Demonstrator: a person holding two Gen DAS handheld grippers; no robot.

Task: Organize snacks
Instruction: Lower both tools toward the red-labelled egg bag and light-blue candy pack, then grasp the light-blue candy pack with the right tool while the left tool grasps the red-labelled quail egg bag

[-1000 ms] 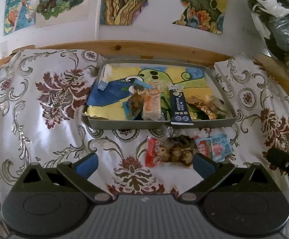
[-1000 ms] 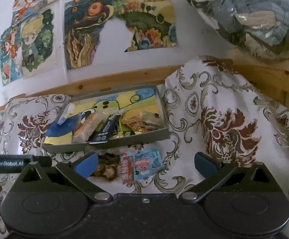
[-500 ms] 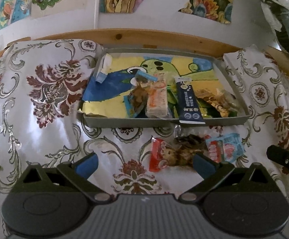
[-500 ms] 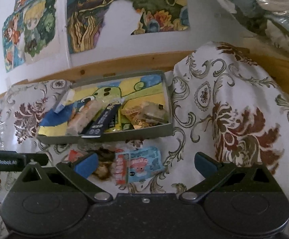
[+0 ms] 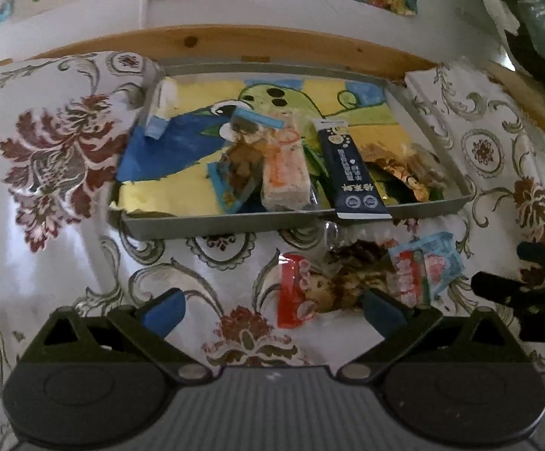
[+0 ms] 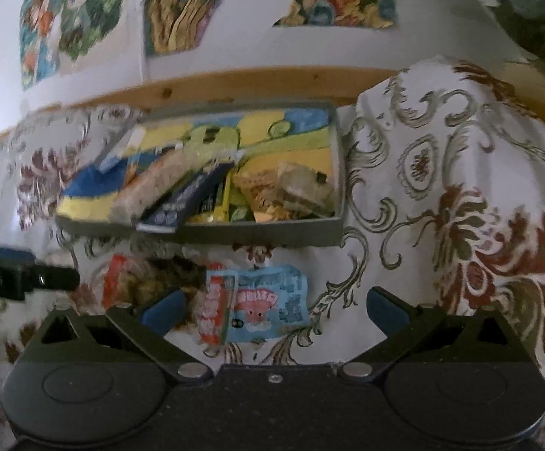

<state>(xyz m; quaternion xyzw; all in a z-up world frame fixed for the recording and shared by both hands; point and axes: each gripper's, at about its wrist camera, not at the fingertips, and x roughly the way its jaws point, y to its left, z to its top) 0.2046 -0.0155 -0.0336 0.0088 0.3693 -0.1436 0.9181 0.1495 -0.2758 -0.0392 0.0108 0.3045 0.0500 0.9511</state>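
Fingers of the left gripper stand wide apart with nothing between them, its blue pads poised above the floral cloth that covers the surface. Ahead of it, toward the far edge by the wooden rail, sits a shallow grey tray lined with a cartoon drawing. Inside, from left to right, lie a small white and blue packet against the left wall, a blue-edged clear snack bag, a pale orange-printed bar, a dark navy stick pack whose end overhangs the near wall, and crinkly golden wrappers in the right corner. Just outside the tray's near wall, on the cloth, a red-ended clear packet of brown pieces lies beside a light blue packet with pink print; the two touch or overlap.

Over on the right, the right gripper is likewise spread open and empty, with the light blue packet directly between and just beyond its fingers. The red-ended packet lies to the left of it, partly behind the left pad. Torn colourful pictures hang on the white wall behind.
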